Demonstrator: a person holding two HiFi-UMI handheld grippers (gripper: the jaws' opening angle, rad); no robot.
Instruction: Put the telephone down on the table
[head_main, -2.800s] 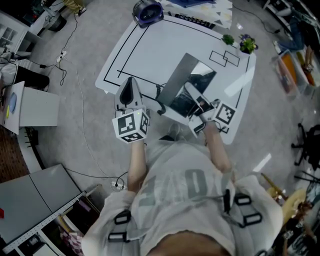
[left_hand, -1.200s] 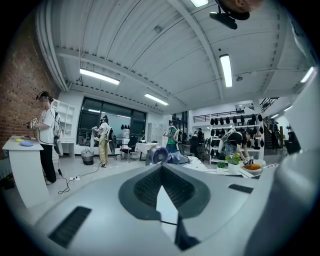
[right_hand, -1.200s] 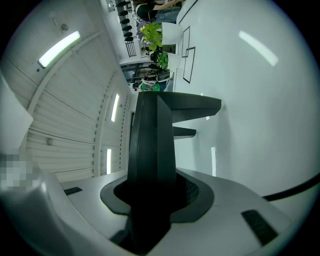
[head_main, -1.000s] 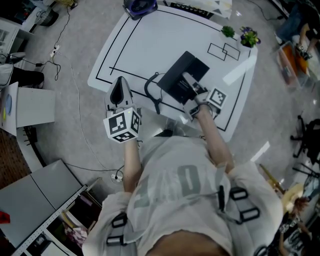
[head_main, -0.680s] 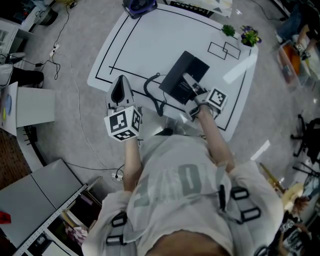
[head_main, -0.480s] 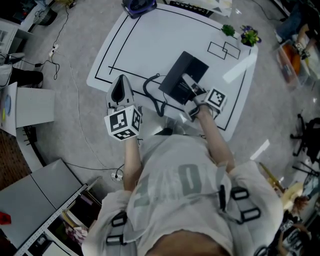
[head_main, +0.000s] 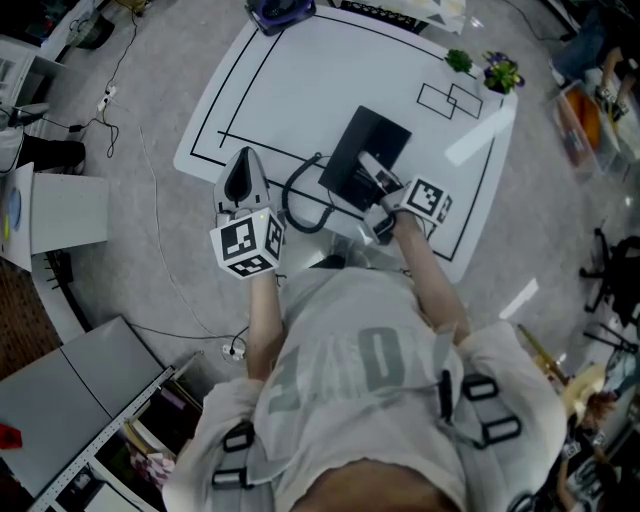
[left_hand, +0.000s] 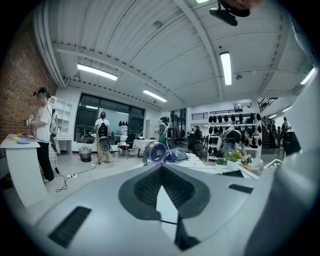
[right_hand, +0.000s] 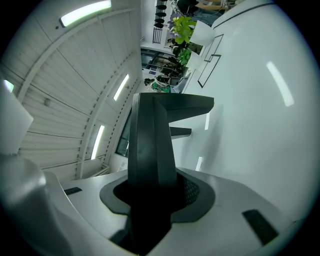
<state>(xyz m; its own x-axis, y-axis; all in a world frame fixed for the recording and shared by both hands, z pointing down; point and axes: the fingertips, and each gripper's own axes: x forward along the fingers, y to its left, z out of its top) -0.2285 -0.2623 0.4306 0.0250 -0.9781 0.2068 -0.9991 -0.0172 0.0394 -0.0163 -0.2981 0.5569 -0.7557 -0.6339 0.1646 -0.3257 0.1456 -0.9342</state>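
The telephone is a flat black unit over the near right part of the white table. My right gripper is shut on its near edge. In the right gripper view the black telephone fills the gap between the jaws, with the table beside it. I cannot tell whether it touches the table. Its black cord loops off the near edge. My left gripper hovers at the table's near left edge, shut with nothing held; its view shows the jaws meeting.
A purple round device stands at the table's far edge and two small potted plants at the far right corner. Black outline marks lie on the tabletop. Several people stand in the room beyond.
The telephone has come lower and lies flatter over the table than before. Its cord loop has swung out to the left. The left gripper has hardly moved.
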